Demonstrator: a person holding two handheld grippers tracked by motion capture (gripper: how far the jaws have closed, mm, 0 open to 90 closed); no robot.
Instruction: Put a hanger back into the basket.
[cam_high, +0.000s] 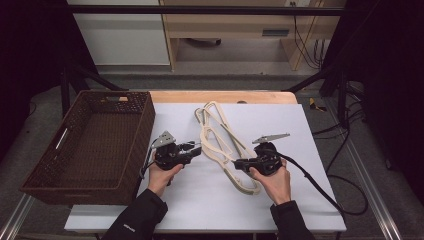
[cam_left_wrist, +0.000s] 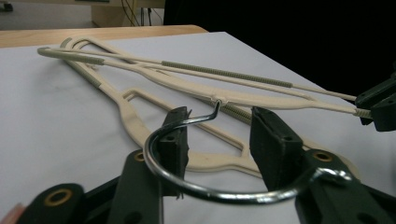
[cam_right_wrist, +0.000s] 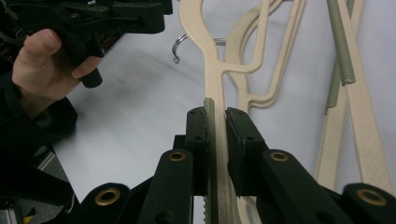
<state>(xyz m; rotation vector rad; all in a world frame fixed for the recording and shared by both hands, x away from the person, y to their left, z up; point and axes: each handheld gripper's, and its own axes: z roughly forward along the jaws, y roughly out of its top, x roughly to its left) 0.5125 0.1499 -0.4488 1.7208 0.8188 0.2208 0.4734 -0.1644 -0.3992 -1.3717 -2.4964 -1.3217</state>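
Hangers: a loose pile of cream plastic hangers (cam_high: 220, 140) lies on the middle of the bench, between the two grippers, the arms crossing over one another.
Left gripper (cam_high: 192, 149): its fingers (cam_left_wrist: 173, 140) stand apart with a wide gap; the chrome hook (cam_left_wrist: 187, 184) of one hanger curves across in front of them, near the left finger, though whether it touches is unclear.
Right gripper (cam_high: 239, 163): its fingers (cam_right_wrist: 198, 135) are pressed in on the shoulder bar of a hanger at the near end of the pile, gripping it edge-on.
Basket: a dark brown woven basket (cam_high: 135, 145) with cut-out handles sits at the left edge of the bench, just beside the left gripper; its near wall stands close to the person's left hand (cam_high: 161, 177).
In the way: hanger arms overlap, so the gripped one lies tangled with its neighbours.
Materials: hangers are matte, flat-sectioned plastic with ribbed grey-green anti-slip strips (cam_left_wrist: 224, 74) along the arms; the hook is polished round wire; the fingers are black with rubbery pads.
Surface: the bench carries a smooth pale grey-white sheet (cam_high: 280, 200), with a strip of bare wood (cam_high: 225, 96) showing at the far edge.
Room: dark frame posts at both sides, black cables (cam_high: 345, 195) trailing on the grey floor at right, pale wooden furniture (cam_high: 225, 25) behind.
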